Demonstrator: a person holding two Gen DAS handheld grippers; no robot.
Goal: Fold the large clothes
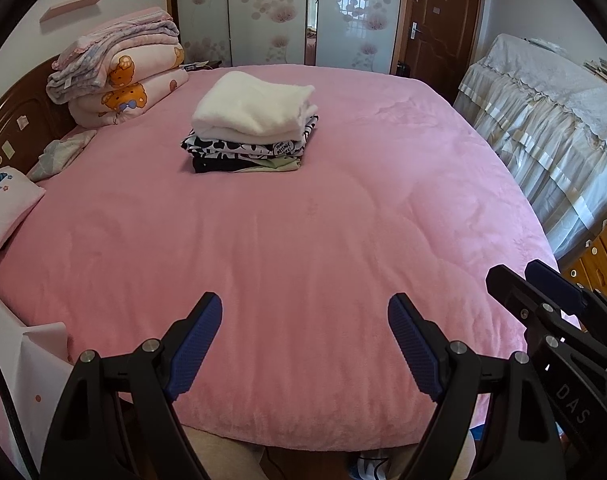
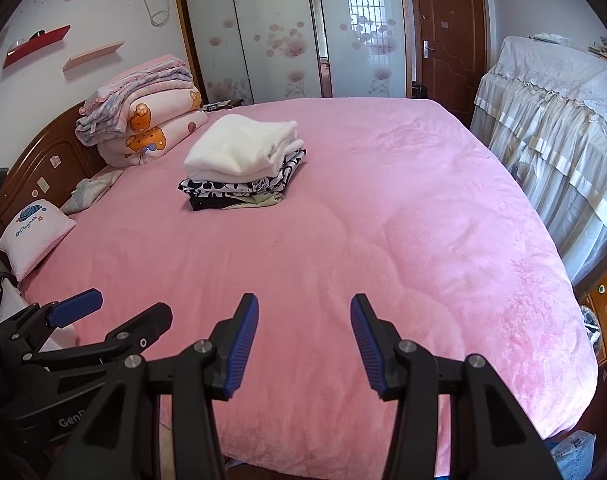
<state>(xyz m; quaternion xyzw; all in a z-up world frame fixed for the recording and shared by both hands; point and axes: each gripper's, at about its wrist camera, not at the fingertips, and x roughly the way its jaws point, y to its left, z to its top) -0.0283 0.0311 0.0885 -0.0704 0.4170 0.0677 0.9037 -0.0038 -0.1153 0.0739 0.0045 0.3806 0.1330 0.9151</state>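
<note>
Stack of folded clothes (image 1: 252, 130) sits mid-bed on the pink plush bed cover (image 1: 343, 220); folded cartoon-print quilts (image 1: 123, 80) lie behind-left, small embroidered pillow (image 1: 1, 208) far left.

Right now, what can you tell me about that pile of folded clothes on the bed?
The pile of folded clothes sits toward the far side of the pink bedspread, touching nothing else. A thick, fluffy white piece lies on top, black-and-white patterned garments beneath, then black and pale green layers at the bottom. The edges are roughly aligned.
</note>
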